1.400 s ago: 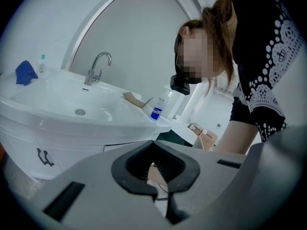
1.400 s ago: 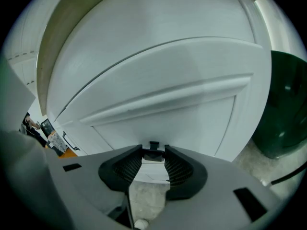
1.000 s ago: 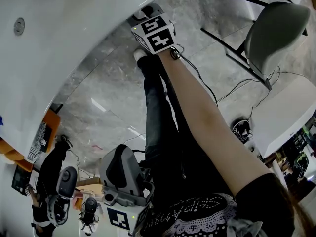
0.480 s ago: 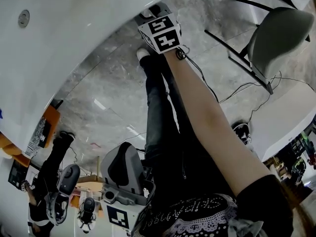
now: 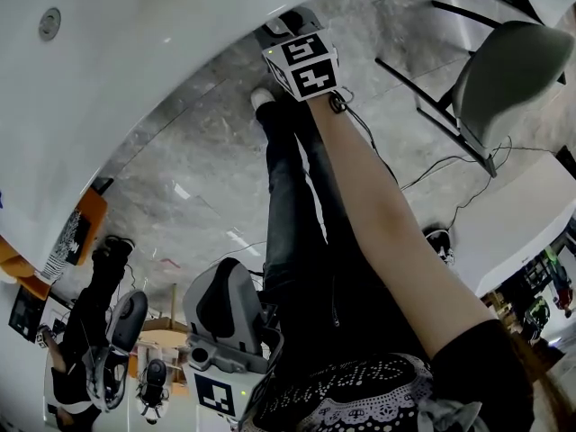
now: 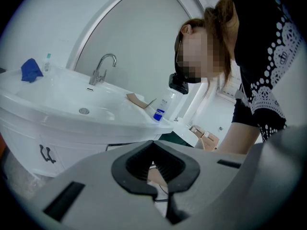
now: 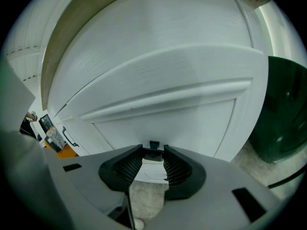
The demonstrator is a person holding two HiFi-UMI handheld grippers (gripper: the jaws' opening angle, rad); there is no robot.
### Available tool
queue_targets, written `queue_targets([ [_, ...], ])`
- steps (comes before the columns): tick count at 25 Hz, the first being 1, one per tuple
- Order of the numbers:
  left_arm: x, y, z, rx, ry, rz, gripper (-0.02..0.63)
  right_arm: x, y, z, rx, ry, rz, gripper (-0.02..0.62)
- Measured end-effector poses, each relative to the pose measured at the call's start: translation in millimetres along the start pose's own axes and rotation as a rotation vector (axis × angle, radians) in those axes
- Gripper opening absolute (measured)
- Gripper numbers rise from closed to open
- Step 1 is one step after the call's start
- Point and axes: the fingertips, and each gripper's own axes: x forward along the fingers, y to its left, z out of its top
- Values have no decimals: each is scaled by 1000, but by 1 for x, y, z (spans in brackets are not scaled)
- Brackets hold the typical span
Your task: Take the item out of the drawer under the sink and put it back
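Observation:
The white cabinet front (image 7: 158, 80) under the sink fills the right gripper view, and its drawer is closed, so the item inside is hidden. A small black drawer handle (image 7: 154, 144) sits between the tips of my right gripper (image 7: 153, 148), whose jaws are closed on it. In the head view the right gripper (image 5: 288, 21) is stretched out at arm's length against the white cabinet (image 5: 135, 70). My left gripper (image 5: 225, 273) hangs low by the person's waist, away from the cabinet. Its jaws (image 6: 153, 142) are shut with nothing between them.
The sink basin (image 6: 72, 102) carries a chrome faucet (image 6: 101, 68), a blue cloth (image 6: 31, 70) and a small bottle (image 6: 160, 110). A dark green bin (image 7: 283, 109) stands right of the cabinet. A grey chair (image 5: 504, 61) and floor cables (image 5: 432, 165) lie to the right. Another person (image 5: 85, 331) stands at lower left.
My right gripper has crept a little further toward the cabinet, up and right in the head view. The left gripper has stayed by the waist.

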Motion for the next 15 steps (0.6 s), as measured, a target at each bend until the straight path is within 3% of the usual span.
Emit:
queue_targets([
  [15,5,-5,3,-2,-14,-19,5,-18,3,-19,-9,15,3,146],
])
